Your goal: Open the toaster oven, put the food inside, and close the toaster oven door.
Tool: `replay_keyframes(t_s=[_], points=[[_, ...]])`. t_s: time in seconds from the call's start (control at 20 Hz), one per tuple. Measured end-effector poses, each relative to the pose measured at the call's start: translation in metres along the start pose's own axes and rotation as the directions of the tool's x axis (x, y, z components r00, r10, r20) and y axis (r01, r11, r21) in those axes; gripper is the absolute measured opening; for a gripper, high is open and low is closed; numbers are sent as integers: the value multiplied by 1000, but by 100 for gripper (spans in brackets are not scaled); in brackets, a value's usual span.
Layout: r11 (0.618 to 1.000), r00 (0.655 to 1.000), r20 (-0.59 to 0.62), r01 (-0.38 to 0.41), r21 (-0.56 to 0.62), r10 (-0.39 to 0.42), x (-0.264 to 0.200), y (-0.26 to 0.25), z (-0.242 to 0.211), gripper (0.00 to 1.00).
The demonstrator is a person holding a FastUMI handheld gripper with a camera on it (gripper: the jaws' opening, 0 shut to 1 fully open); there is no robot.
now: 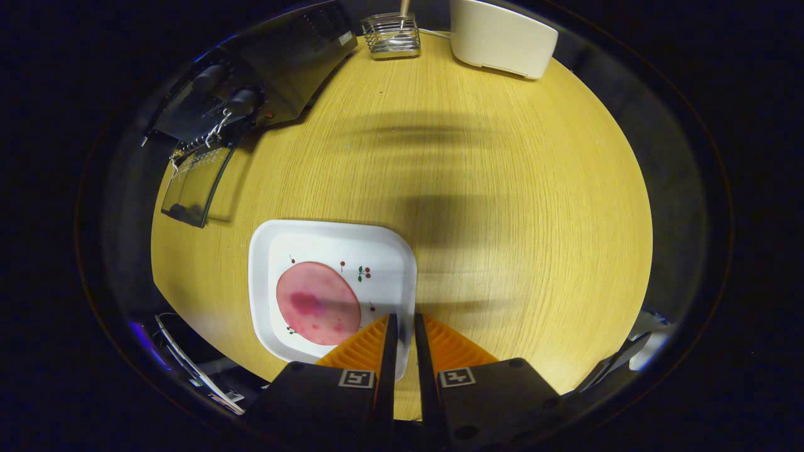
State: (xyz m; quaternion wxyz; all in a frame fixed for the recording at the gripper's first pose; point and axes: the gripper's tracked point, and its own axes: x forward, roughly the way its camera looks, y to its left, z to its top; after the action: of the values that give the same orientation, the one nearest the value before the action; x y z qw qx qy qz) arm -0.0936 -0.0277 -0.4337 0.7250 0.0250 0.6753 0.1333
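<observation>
A round pink slice of food (318, 303) lies flat on a white square plate (389, 263) with small cherry prints, on the wooden table. My gripper (402, 321) hovers over the plate's near right edge, with the slice just ahead and to the left of the fingers. The fingers stand almost together with a thin slit between them and nothing held. The black toaster oven (276, 69) stands at the far left of the table. Its glass door (193, 182) hangs open and down toward the table, and a wire rack (210, 135) shows at its mouth.
A small wire rack holder (391, 34) and a white appliance (501, 37) stand at the far edge of the round wooden table (502, 220). Cables and dark items (188, 370) lie below the table's near left edge.
</observation>
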Motion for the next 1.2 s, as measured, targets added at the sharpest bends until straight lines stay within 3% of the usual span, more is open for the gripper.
replay_keyframes(t_s=[0.15, 0.3, 0.45, 0.55, 0.9, 1.2], points=[[998, 999, -2, -43, 41, 43, 3, 1, 1, 15], [986, 991, 34, -134, 100, 131, 0, 1, 3, 9], [932, 959, 81, -283, 227, 271, -6, 10, 0, 6], [898, 940, 117, -341, 276, 321, -9, 12, 0, 5], [788, 879, 228, -476, 390, 419, -20, 33, -2, 5], [738, 848, 283, -530, 418, 448, -62, 93, -9, 5]])
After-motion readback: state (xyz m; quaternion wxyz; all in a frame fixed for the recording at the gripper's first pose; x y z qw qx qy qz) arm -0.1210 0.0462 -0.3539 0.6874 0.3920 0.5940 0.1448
